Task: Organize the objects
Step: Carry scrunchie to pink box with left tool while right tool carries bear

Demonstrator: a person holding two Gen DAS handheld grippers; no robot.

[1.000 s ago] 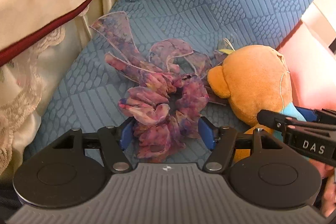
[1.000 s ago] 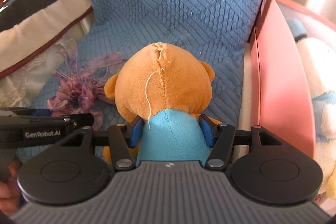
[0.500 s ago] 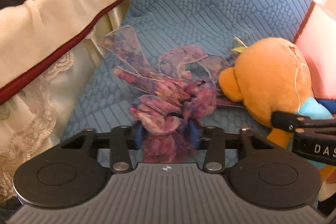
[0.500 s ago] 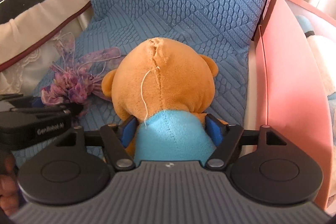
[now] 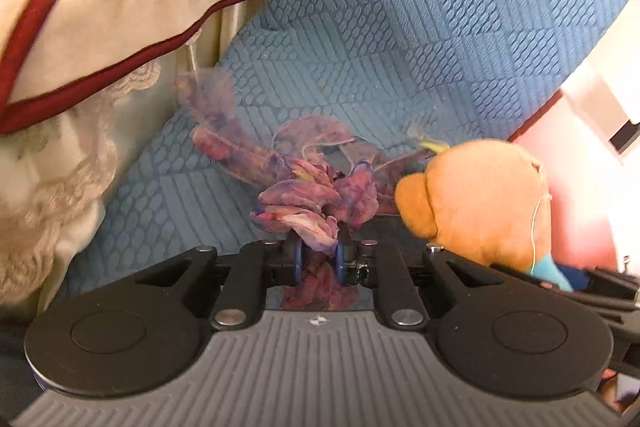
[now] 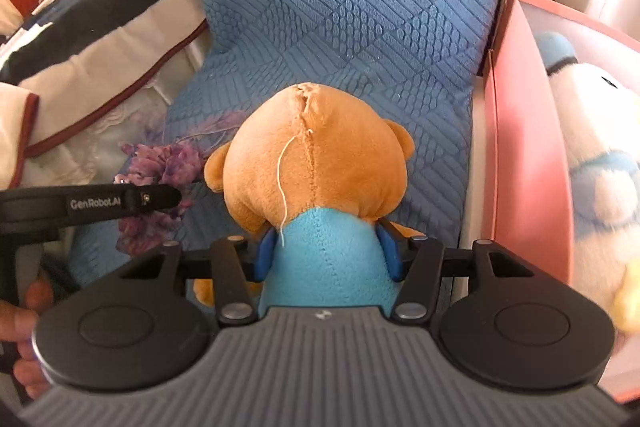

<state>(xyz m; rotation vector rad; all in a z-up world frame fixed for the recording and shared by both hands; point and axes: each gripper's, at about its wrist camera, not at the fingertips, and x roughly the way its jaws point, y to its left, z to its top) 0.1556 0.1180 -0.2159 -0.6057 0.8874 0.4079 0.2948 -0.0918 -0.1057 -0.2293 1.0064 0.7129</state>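
Lettering "GenRobot.AI" — left gripper [image 6: 160,197]

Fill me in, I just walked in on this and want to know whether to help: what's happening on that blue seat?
A person is tidying up with a handheld gripper in each hand. The left gripper has just closed its fingers on a purple floral scrunchie lying on the blue quilted cushion. The right gripper has just been closing too, and grips a brown teddy bear by its blue body. A pink box holding a white plush toy stands just right of the bear.
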